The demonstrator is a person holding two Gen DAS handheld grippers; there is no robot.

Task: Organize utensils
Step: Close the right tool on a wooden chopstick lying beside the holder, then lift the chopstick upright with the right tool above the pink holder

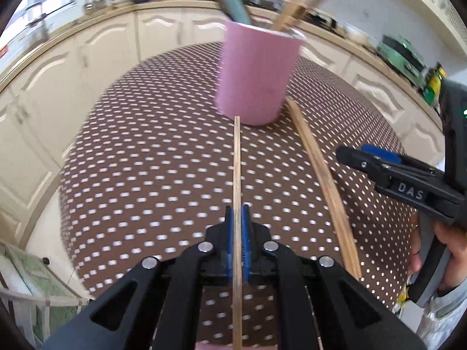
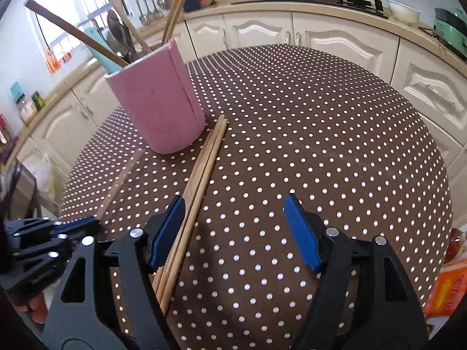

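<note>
Where held, thin pale wooden chopstick [image 1: 237, 180].

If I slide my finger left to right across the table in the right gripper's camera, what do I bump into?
left gripper → pink utensil holder → wooden chopsticks on the dotted tablecloth → orange packet

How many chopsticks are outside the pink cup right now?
3. One chopstick is clamped in the left gripper, pointing toward the pink cup. Two chopsticks lie side by side on the table right of the cup; that bundle may hide a third.
</note>
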